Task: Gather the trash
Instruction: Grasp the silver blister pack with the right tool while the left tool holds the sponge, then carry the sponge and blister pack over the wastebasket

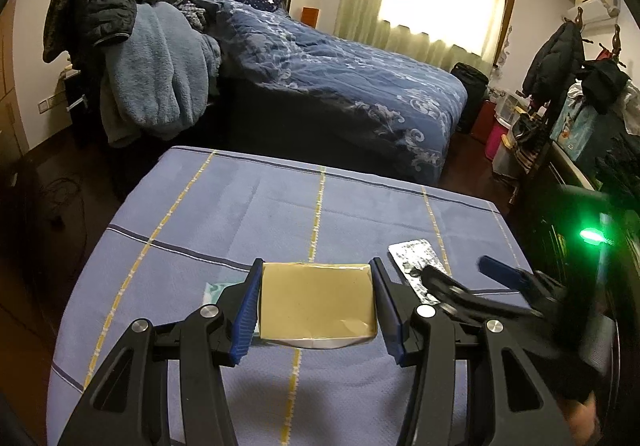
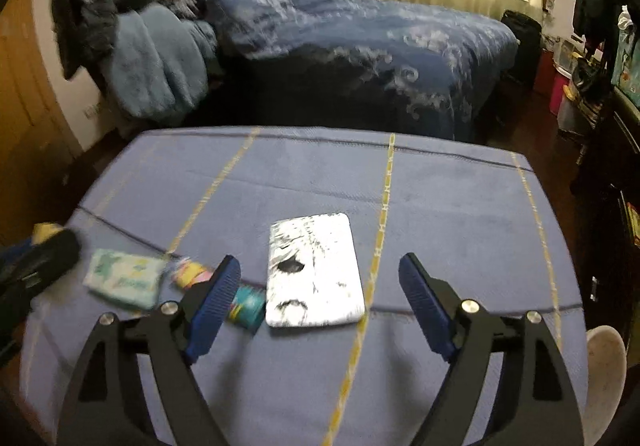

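Note:
My left gripper [image 1: 316,275] is shut on a flat tan cardboard box [image 1: 316,306], pads pressed to its two sides, held just above the blue striped tablecloth [image 1: 248,214]. My right gripper [image 2: 320,262] stands open over a silver, black-smudged flat pack [image 2: 312,246] that lies on the cloth; the pads do not touch it. Left of that pack lie a teal wrapper [image 2: 248,304], a pink-and-yellow wrapper [image 2: 192,272] and a pale green tissue pack [image 2: 124,278]. In the left wrist view the right gripper [image 1: 458,268] shows blurred at the right, over the silver pack [image 1: 412,252].
A bed with a dark blue quilt [image 1: 340,58] stands beyond the table, with clothes piled on a stand [image 1: 152,58] to its left. Dark furniture and bags [image 1: 580,118] crowd the right side. A white rounded object [image 2: 604,366] sits off the table's right edge.

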